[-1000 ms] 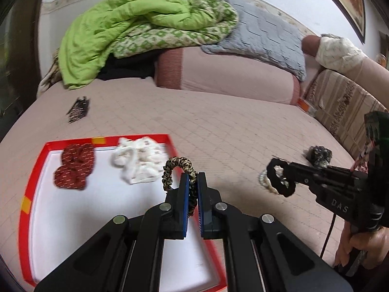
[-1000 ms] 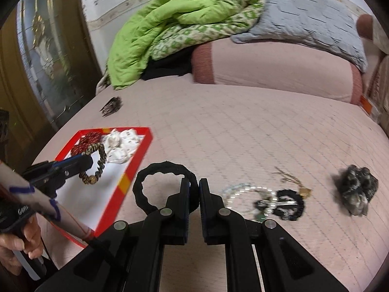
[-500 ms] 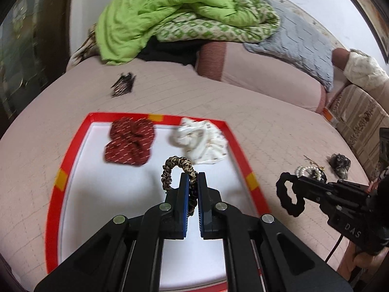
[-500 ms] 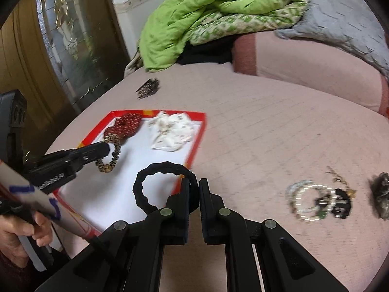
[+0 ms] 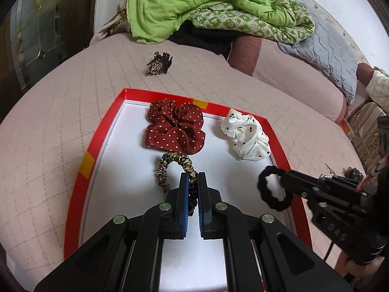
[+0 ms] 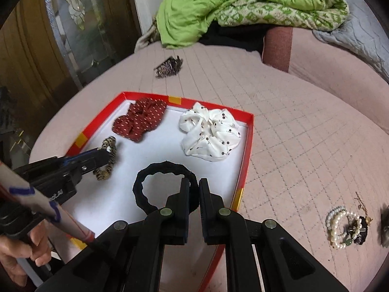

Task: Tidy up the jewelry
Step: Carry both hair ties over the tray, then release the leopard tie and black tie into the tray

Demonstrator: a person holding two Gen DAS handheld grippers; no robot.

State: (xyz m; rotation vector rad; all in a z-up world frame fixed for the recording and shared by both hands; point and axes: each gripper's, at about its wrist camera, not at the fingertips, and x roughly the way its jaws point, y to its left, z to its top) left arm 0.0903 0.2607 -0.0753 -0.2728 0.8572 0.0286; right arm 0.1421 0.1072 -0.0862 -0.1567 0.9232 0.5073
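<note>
Fingers (image 5: 185,189) pinching leopard scrunchie (image 5: 167,168) on left, black scrunchie (image 6: 155,185) on right, both over red tray (image 6: 245,150).

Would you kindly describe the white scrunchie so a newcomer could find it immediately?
Look on the pink bed for the red-rimmed tray. The white scrunchie lies in its far right corner, beside a red scrunchie. It alone is white with small dark specks.
</note>
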